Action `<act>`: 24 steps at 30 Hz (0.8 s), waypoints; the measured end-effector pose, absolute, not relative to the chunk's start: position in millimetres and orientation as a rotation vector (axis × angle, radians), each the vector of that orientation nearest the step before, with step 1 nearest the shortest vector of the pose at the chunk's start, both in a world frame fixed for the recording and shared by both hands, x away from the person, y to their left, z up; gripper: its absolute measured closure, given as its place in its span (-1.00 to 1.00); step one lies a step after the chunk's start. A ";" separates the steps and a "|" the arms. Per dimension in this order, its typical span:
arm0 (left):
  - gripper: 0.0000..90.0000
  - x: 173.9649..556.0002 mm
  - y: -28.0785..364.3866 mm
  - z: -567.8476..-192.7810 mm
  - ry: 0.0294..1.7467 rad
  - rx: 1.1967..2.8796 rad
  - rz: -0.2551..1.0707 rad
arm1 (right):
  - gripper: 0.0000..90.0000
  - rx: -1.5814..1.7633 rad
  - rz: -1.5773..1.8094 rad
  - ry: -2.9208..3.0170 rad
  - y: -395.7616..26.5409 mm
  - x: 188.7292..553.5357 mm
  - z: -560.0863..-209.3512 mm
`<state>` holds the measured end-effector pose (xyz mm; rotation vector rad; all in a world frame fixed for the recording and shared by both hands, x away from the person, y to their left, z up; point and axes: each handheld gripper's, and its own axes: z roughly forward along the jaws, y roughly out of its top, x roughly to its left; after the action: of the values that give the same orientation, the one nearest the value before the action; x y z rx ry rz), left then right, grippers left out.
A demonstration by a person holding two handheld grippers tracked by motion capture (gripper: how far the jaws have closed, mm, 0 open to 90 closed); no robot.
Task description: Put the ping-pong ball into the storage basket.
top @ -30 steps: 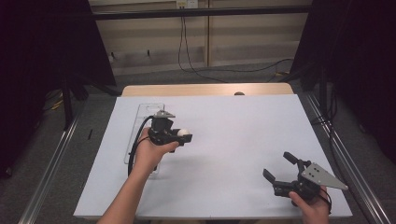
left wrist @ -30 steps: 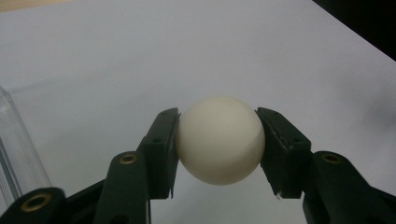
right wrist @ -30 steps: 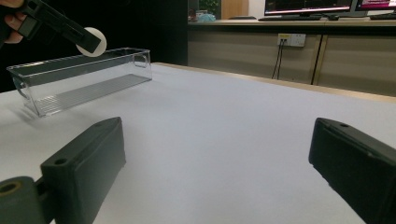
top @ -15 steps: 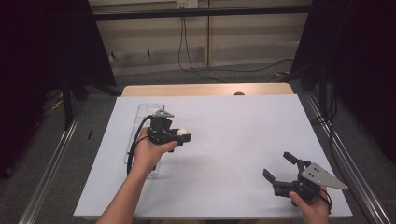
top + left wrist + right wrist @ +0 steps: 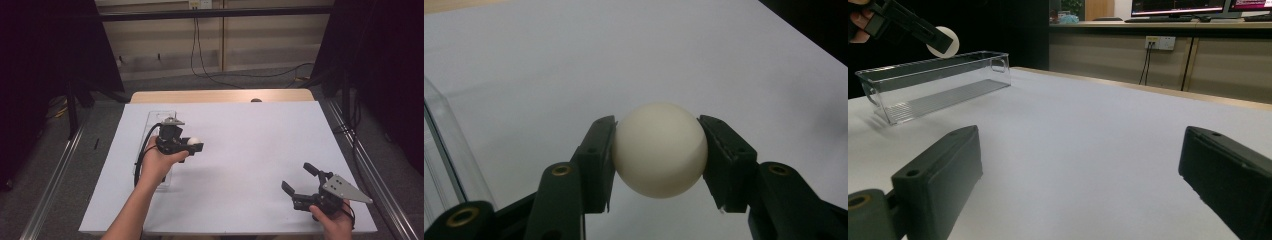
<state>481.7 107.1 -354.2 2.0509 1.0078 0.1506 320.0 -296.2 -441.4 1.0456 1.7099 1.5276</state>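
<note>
A white ball [image 5: 659, 149] sits clamped between the two black jaws of my left gripper [image 5: 658, 150], held in the air above the white table. In the high view that left gripper [image 5: 192, 144] hovers at the left, just right of a clear plastic bin [image 5: 154, 121], with the ball [image 5: 193, 142] at its tip. From the right gripper view the ball [image 5: 943, 42] hangs above the bin [image 5: 933, 82]. My right gripper [image 5: 299, 179] rests low near the table's front right corner, jaws wide apart with nothing between them.
The white table top [image 5: 250, 135] stretches between the two hands. A wooden strip [image 5: 220, 96] borders its far edge. Metal rails [image 5: 357, 150] run along both sides, and dark curtains stand behind.
</note>
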 end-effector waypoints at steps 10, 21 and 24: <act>0.14 482.2 112.3 -352.3 1.011 2.053 0.148 | -0.93 1.041 1.525 1.716 -296.3 319.9 -441.5; 0.14 482.2 116.8 -351.0 1.020 2.055 0.153 | -0.93 1.041 1.525 1.717 -296.1 319.9 -441.5; 0.14 482.4 118.0 -350.9 1.024 2.055 0.156 | -0.93 1.044 1.523 1.718 -296.1 319.8 -441.6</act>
<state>482.4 118.0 -350.9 2.0551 1.0236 0.1564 319.8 -296.1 -441.6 1.0444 1.7176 1.5234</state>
